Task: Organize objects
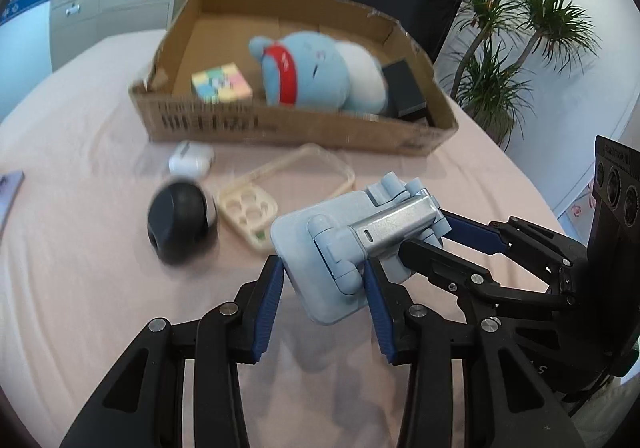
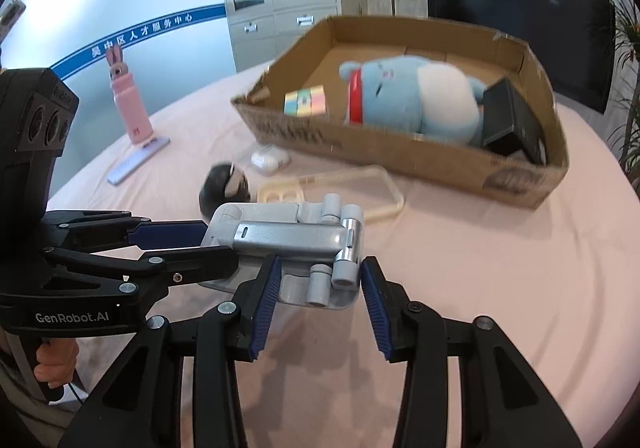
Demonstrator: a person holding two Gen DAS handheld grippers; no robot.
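Observation:
A folded light-blue and silver phone stand (image 1: 352,248) is held above the pink table between both grippers; it also shows in the right wrist view (image 2: 292,244). My left gripper (image 1: 324,280) is shut on its base plate. My right gripper (image 2: 318,280) straddles the stand's hinge end, its jaws spread with a gap on the right side. In the left wrist view the right gripper (image 1: 440,236) reaches in from the right. A cardboard box (image 1: 280,124) holds a blue plush toy (image 1: 320,68), a pastel cube (image 1: 222,82) and a black box (image 1: 406,86).
On the table before the box lie a clear phone case (image 1: 280,188), a white earbud case (image 1: 190,162) and a black round device (image 1: 180,224). A pink bottle (image 2: 130,108) and a lilac phone (image 2: 138,160) stand at the left. Potted plants (image 1: 516,48) stand behind.

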